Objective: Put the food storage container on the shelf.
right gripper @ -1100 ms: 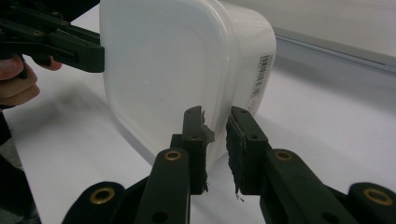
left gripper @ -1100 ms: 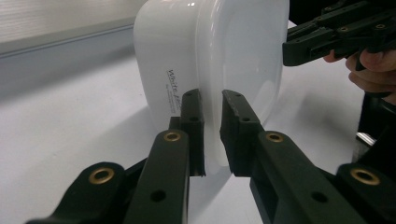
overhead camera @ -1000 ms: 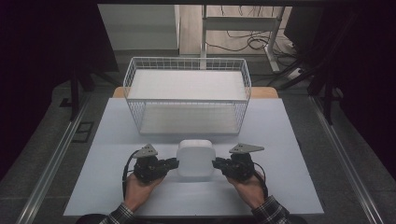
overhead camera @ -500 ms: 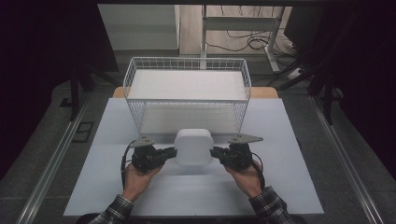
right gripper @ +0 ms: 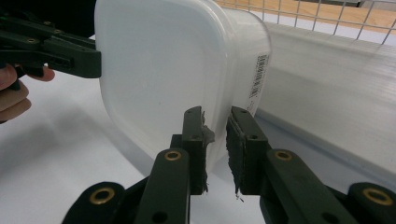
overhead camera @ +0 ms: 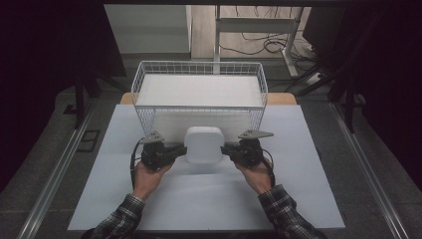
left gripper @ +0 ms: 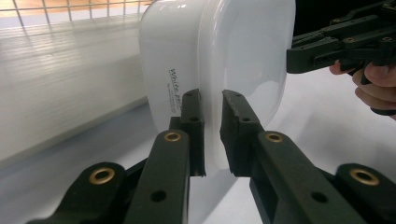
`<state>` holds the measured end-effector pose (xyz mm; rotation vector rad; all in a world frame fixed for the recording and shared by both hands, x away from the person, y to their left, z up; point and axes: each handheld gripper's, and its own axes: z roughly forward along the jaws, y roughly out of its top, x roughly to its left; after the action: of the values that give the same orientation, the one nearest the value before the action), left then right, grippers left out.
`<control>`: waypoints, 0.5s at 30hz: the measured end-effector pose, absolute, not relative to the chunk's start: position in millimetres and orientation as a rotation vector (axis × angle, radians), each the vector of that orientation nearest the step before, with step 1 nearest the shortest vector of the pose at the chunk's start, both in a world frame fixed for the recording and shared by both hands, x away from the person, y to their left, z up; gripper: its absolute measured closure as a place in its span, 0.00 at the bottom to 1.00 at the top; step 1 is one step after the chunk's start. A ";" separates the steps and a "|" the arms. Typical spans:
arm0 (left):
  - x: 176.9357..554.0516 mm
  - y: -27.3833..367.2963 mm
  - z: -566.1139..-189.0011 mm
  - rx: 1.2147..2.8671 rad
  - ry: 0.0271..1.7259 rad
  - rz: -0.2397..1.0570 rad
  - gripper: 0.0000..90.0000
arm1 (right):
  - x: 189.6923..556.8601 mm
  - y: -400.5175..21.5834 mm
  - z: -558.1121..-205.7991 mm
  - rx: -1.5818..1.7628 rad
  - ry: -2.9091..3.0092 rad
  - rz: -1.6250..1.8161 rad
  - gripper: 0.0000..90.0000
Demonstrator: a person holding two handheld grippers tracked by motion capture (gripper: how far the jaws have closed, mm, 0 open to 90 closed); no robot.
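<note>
step: we're carrying the white container [overhead camera: 203,144] between two claws toward the wire basket [overhead camera: 199,107] at the table's far edge; our read is that it goes over the near wall and in.
container: off the table [overhead camera: 209,199], tilted on edge, around the middle of the table and just in front of the basket's near wall; from the high view we can't tell whether it touches the wire.
left claw [left gripper: 212,100]: clamped on the container's rim at its left side, thin lip pinched between the pads.
right claw [right gripper: 215,116]: clamped on the rim at the opposite side, same pinch.
grip note: both holds are on a narrow lip only, so we'd keep squeeze steady and avoid pulling the hands apart or together.
lift: we need more height before going forward; the basket's top rim stands above the container's lower edge.
sync: move both hands at one pace, same height, or the box twists on the pads.
release: lower until it rests on the basket floor, then open both claws together.
risk: lip slipping out, or the corner snagging the wire mesh.
</note>
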<state>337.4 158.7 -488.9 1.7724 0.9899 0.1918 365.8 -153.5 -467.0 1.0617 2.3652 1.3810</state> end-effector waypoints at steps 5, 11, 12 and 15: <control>350.5 157.2 -494.2 1.766 1.019 0.190 0.89 | 382.2 -149.7 -471.4 1.098 2.353 1.360 0.85; 361.7 155.7 -500.8 1.772 1.047 0.193 0.88 | 391.2 -147.1 -476.2 1.123 2.354 1.335 0.85; 361.7 155.7 -500.8 1.772 1.047 0.193 0.88 | 391.2 -147.1 -476.2 1.123 2.354 1.335 0.85; 366.2 153.2 -502.2 1.769 1.064 0.196 0.88 | 396.3 -146.5 -478.2 1.128 2.351 1.324 0.85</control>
<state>366.2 153.2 -502.2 1.7690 1.0636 0.1957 396.3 -146.5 -478.2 1.1283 2.3513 1.3244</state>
